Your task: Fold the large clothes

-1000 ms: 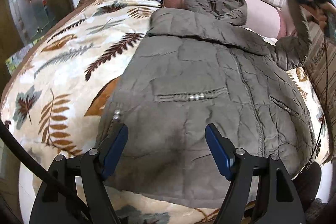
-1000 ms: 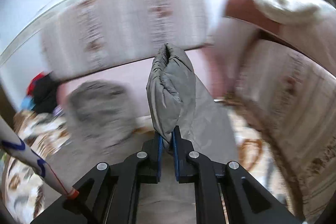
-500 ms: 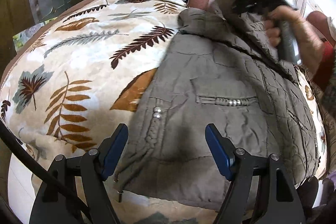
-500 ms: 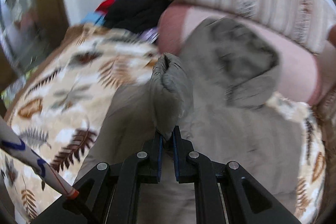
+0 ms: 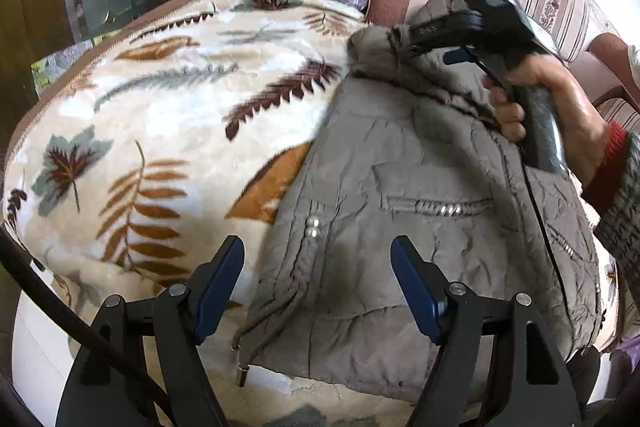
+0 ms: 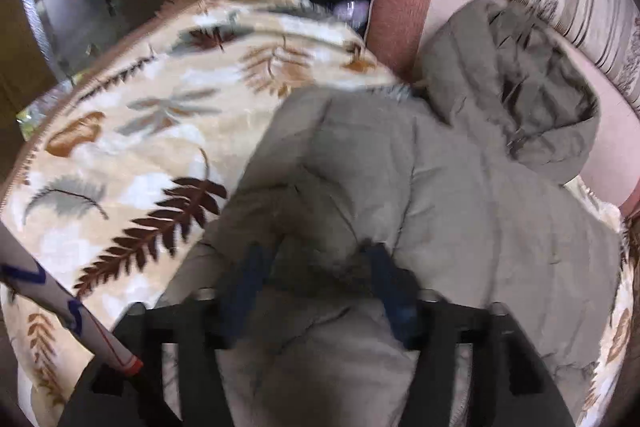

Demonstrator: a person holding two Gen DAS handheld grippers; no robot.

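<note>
Right tongs opening over jacket sleeve, blurry, probably released; left tongs wide open, empty, hem at 12.

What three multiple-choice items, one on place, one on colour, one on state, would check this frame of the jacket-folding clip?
1. Where does the jacket lie?
A. On the leaf-print blanket
B. On a hanger
C. On the floor

2. What colour are the left gripper's pads?
A. Red
B. Blue
C. White

3. How do the left gripper's jaws stand?
A. Clamped on the hem
B. Clamped on a cord
C. Apart, nothing between the pads

Key: 1 A, the grey-brown jacket is spread over the blanket on the bed. 2 B, both pads show blue in the left wrist view. 3 C, the pads stand wide above the jacket's lower edge without pressing on it.
</note>
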